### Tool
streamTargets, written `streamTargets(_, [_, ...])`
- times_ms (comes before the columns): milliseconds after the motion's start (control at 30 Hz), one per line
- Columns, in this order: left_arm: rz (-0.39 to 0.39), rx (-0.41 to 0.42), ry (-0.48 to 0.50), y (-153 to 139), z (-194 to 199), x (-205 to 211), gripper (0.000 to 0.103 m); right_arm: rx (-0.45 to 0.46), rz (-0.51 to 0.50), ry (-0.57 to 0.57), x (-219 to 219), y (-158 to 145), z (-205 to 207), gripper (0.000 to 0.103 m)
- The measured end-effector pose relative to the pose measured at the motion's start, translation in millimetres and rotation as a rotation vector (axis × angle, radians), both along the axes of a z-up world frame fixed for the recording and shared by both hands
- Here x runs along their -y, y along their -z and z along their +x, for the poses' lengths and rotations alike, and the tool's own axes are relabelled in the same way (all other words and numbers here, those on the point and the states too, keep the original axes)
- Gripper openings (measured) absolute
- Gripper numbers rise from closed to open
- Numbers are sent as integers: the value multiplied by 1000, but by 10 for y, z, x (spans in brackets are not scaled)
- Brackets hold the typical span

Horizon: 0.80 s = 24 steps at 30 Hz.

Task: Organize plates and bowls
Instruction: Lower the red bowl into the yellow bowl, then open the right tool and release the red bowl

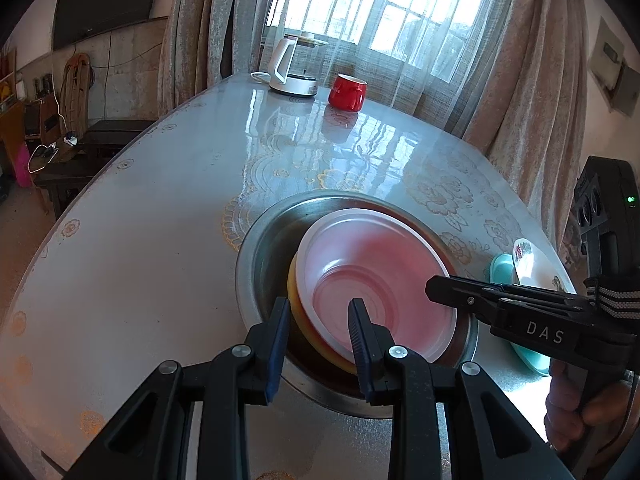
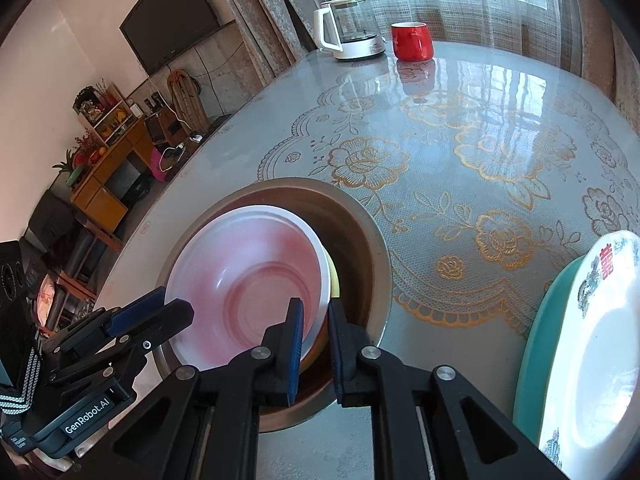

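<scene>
Both hand-held grippers angled down: left [image 1: 318,328] and right [image 2: 316,332] each pinching pink bowl [image 1: 372,272] rim.

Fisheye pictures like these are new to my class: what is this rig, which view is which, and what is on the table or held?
A person holds a clamp-like tool in each hand, each with a camera looking along its fingers. One picture is from the left hand-held gripper, one from the right hand-held gripper. On the table: a kettle, a red mug, a white plate on a teal plate, and a metal basin holding a pink bowl in a yellow bowl. The right pinches the pink bowl's rim; the left straddles both rims.
</scene>
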<state>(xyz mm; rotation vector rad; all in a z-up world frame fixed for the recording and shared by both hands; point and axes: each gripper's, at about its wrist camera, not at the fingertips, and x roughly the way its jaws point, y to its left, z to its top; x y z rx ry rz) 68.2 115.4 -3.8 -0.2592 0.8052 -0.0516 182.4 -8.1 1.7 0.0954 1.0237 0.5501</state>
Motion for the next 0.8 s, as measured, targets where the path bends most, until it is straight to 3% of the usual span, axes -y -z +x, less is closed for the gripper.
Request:
streamTargets(333, [0,18,-4,-37,3,-52,30,41,-26,18,-39,7,17,11])
streamTargets(433, [0,24,-1,-45,-15,-68,30,12,8,15,-5,12,34,11])
streamTargets(667, [42,36,10,-47,-30,-61,30,1,32,13,21,5,0,14])
streamTargets(800, [75,41,18,-25,6,-24,30,32,-15,11,-62,1,-15,15])
